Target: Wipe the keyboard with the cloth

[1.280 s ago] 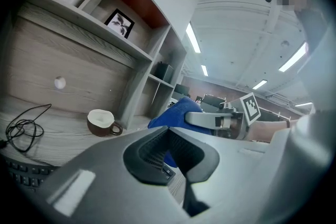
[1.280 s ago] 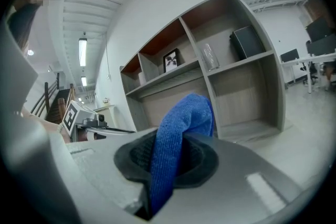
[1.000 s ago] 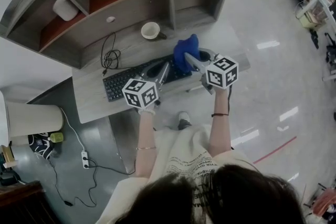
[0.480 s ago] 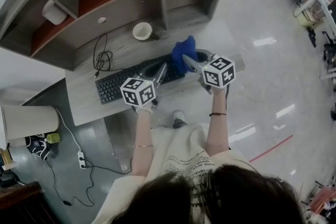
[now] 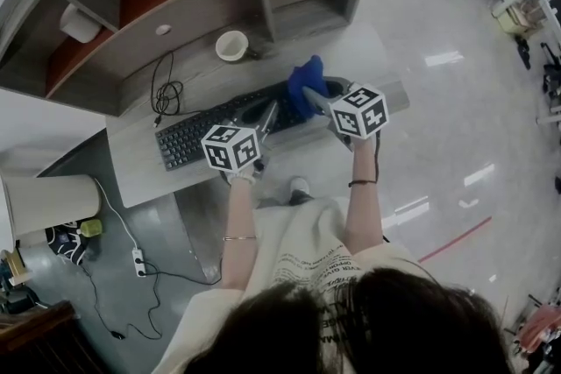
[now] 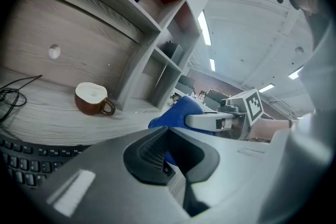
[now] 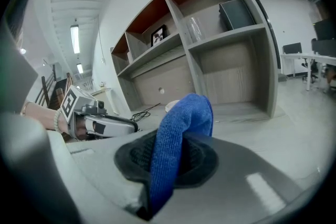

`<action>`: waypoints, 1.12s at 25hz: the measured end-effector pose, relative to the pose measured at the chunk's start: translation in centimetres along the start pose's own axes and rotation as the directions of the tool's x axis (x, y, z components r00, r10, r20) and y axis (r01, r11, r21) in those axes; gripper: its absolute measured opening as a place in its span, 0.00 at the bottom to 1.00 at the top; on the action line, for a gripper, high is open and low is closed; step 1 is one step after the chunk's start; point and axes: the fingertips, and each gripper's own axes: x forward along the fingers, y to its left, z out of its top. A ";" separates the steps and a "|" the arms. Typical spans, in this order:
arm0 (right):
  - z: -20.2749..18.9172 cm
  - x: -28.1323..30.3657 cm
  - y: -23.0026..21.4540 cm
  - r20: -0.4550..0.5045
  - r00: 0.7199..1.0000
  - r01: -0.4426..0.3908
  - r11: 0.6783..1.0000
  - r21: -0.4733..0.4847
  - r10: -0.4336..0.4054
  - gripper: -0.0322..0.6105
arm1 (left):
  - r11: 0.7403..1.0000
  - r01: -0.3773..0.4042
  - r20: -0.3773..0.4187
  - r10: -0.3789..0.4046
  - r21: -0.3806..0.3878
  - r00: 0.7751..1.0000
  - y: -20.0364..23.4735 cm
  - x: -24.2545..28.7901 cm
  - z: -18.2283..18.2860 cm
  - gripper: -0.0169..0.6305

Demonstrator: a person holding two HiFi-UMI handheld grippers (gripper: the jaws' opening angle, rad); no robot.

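Right now the right gripper [image 7: 168,160] pinches a blue microfibre cloth [image 7: 181,123] between its jaws. The fold stands up above them, over the right end of the black keyboard [image 5: 188,140]. The left gripper [image 6: 168,157] has its jaws pressed together on nothing and hangs over the keyboard's middle. Behind the keyboard a brown mug [image 6: 92,98] stands on the desk [image 5: 145,175]. Wiping seems about to start, since the cloth does not look pressed to the keys. The next move calls for lowering it onto the keys and sweeping leftward along the rows, perhaps with the left gripper steadying the keyboard.
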 end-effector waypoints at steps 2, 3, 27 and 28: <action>-0.2 0.2 0.0 -0.001 1.000 -0.004 1.000 0.004 0.004 0.13 | 1.000 -0.003 -0.007 0.003 -0.003 1.000 0.1 0.1 -0.2 0.02; -0.3 0.2 0.1 -0.001 1.000 -0.006 1.000 0.008 0.006 0.13 | 1.000 -0.004 -0.011 0.004 -0.004 1.000 0.1 0.2 -0.3 0.02; -2.3 3.4 3.3 -0.007 1.000 0.015 0.996 0.093 -0.014 0.13 | 0.998 -0.030 -0.020 0.029 -0.052 0.999 2.9 -4.2 -2.2 0.02; -2.3 3.5 3.4 -0.006 1.000 0.023 0.995 0.098 -0.022 0.13 | 0.998 -0.026 -0.023 0.024 -0.052 0.999 3.0 -4.3 -2.4 0.02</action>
